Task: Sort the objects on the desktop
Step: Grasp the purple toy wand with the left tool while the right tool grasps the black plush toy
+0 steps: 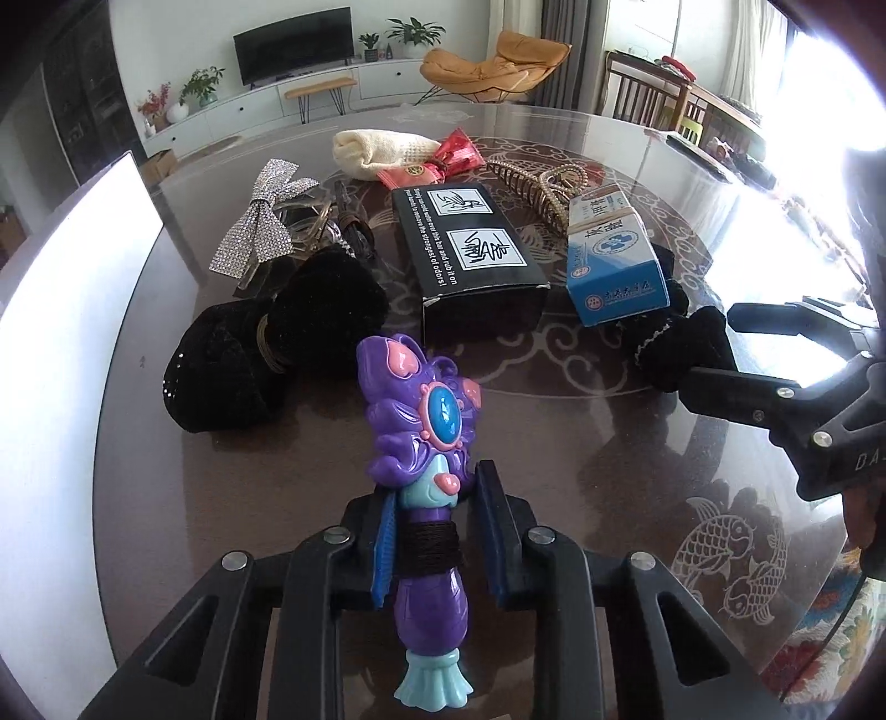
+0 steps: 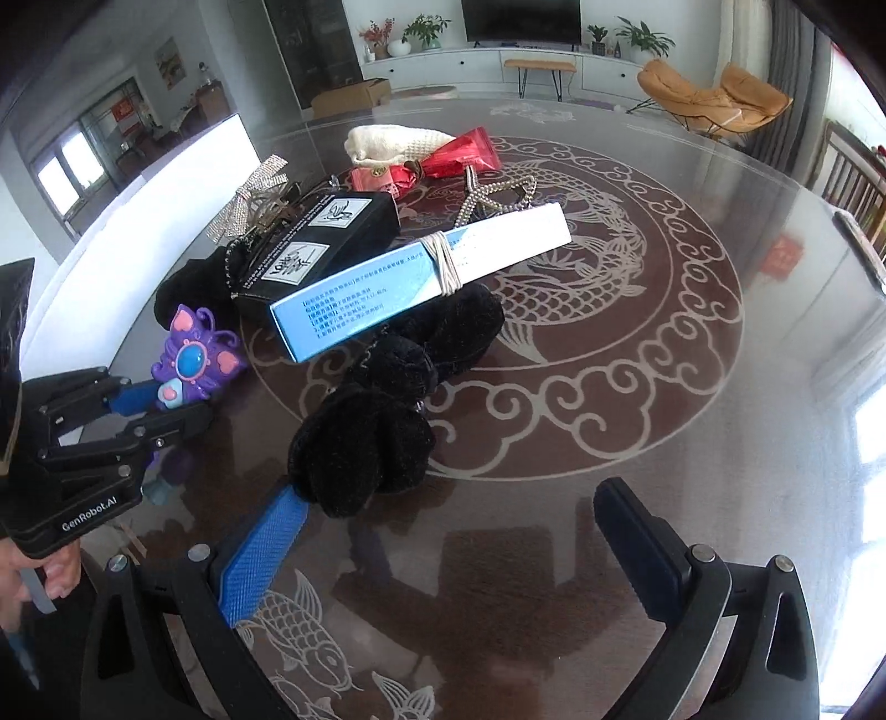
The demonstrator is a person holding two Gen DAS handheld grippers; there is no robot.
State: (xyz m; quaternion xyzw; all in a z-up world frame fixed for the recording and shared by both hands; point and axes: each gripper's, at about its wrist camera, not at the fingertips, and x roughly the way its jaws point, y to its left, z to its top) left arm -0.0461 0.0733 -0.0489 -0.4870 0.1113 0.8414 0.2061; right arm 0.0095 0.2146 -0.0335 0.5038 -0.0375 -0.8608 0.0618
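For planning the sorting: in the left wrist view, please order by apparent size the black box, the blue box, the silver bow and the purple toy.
1. Black box
2. Purple toy, inflated by nearness
3. Blue box and silver bow: alike, unranked

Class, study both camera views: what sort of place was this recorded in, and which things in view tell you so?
Most likely a home living room. Behind the round glass-topped table stand a flat television on a low white cabinet, an orange lounge chair and potted plants.
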